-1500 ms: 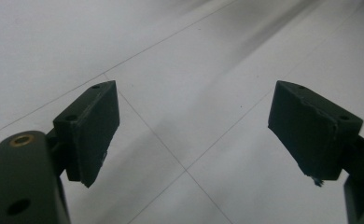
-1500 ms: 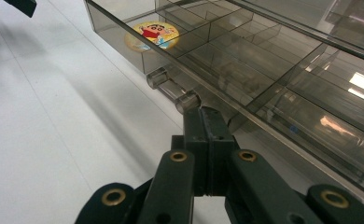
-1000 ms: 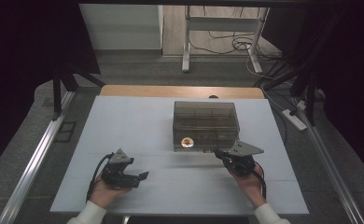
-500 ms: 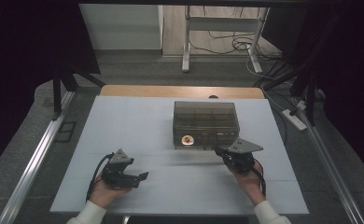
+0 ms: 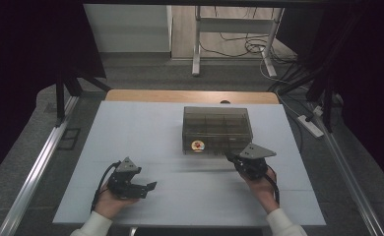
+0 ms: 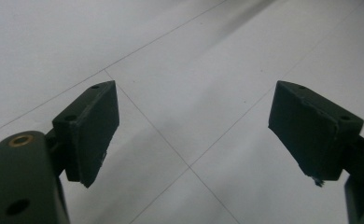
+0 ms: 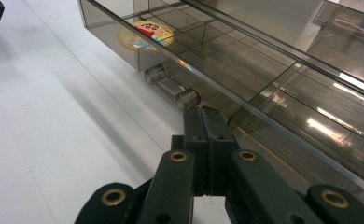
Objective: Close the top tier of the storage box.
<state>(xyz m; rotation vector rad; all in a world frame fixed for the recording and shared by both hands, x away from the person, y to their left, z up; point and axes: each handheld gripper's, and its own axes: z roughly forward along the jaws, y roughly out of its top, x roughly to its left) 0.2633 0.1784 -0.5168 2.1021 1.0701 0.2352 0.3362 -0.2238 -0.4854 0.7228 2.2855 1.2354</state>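
Two grippers: right gripper [image 7: 207, 122] closed beside crosswise box [image 5: 217, 129], left gripper [image 6: 192, 130] open.

One smoky clear box [image 5: 217, 129] (bearing one round sticker [image 5: 197, 145]) sits on one white worktop [image 5: 131, 128]; two grippers.

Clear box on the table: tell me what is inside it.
The clear box is split into compartments by dividers. A round cartoon sticker shows at its front wall. The smoky walls and glare hide whether anything lies in the compartments.

A lab: dark curtains [image 5: 32, 59], floor cables [image 5: 249, 44], metal rails [image 5: 37, 167].
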